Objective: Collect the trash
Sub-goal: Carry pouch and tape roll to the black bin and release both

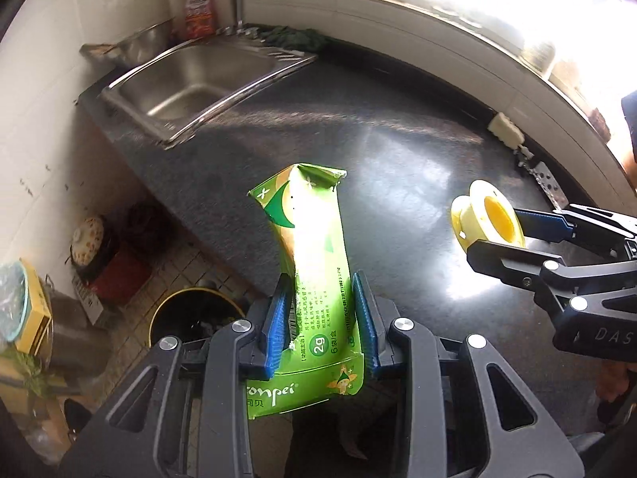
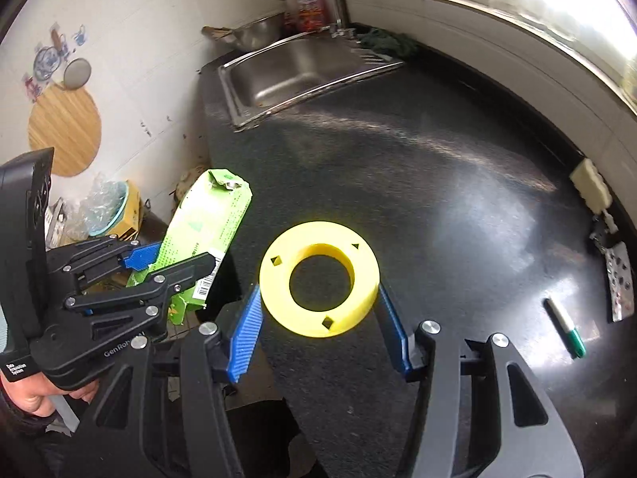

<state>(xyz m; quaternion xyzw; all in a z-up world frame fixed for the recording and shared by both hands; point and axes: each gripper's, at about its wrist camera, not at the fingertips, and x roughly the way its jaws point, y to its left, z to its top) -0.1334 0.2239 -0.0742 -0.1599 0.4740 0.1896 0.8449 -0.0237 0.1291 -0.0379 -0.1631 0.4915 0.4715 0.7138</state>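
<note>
My left gripper (image 1: pixel 322 318) is shut on a crumpled green carton (image 1: pixel 314 279) and holds it upright beyond the counter's front edge; it also shows in the right wrist view (image 2: pixel 207 223). My right gripper (image 2: pixel 320 318) is shut on a yellow plastic spool (image 2: pixel 318 277), held above the black counter (image 2: pixel 438 159). In the left wrist view the spool (image 1: pixel 487 219) sits between the right gripper's fingers (image 1: pixel 537 223). A round black bin with a yellow rim (image 1: pixel 195 318) stands on the floor below the left gripper.
A steel sink (image 1: pixel 199 79) with a tap is at the counter's far end. A white block (image 2: pixel 591 191), a metal bracket (image 2: pixel 617 279) and a green-tipped pen (image 2: pixel 565 326) lie at the counter's right. Boxes, pots and a bag (image 1: pixel 24 310) crowd the floor at left.
</note>
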